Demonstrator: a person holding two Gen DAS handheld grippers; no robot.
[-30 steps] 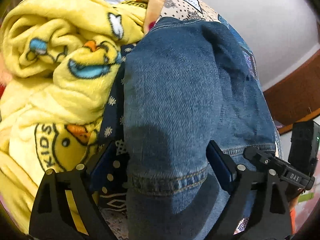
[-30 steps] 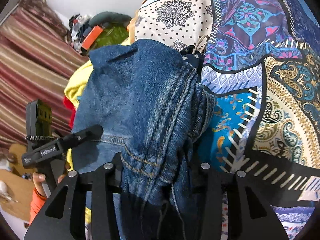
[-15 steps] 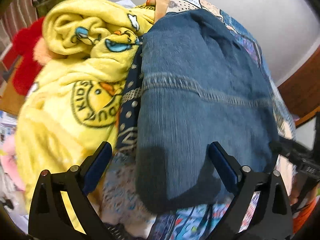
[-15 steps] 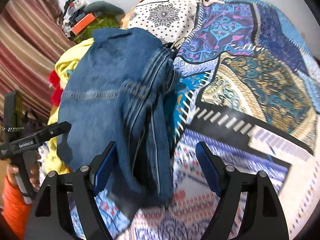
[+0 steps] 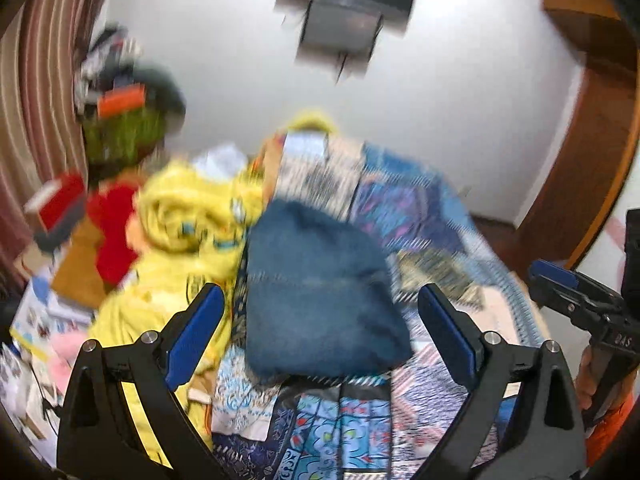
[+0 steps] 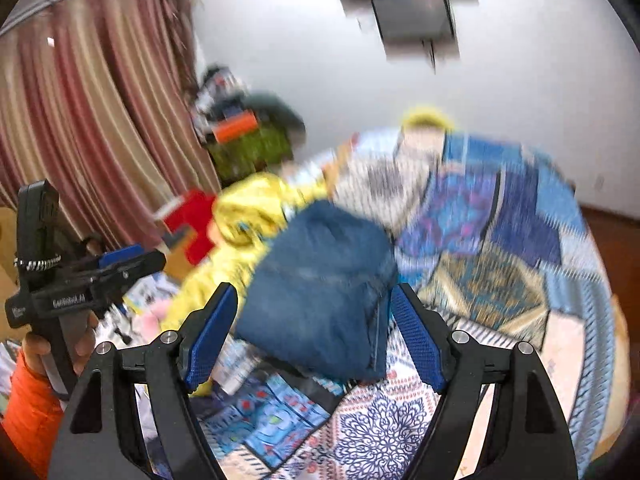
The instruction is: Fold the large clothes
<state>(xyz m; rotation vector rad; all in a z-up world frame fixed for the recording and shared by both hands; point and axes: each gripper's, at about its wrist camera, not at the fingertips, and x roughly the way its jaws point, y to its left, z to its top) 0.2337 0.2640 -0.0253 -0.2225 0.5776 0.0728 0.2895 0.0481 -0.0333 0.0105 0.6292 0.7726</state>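
Jeans [image 5: 320, 292], folded into a compact denim bundle, lie on the patchwork bedspread [image 5: 432, 224], with their left edge touching the yellow fleece blanket [image 5: 180, 216] heaped beside them. I judge the folding of this piece finished and the step in hand to be the release and pull-back; both views are smeared with motion, so I read no finer detail of the fold. My left gripper [image 5: 320, 336] is spread wide with nothing between its blue pads [image 5: 192, 332], raised above the bed and well apart from the denim, looking across it toward the white wall [image 5: 240, 60]. My right gripper [image 6: 316, 332] is likewise wide open and empty, held at a similar height on the other side, its pads framing the bundle without touching it. Next, I think, comes either a light press to flatten the bundle or a reach for another garment, perhaps the blanket, which would call for lowering both grippers to a free edge.
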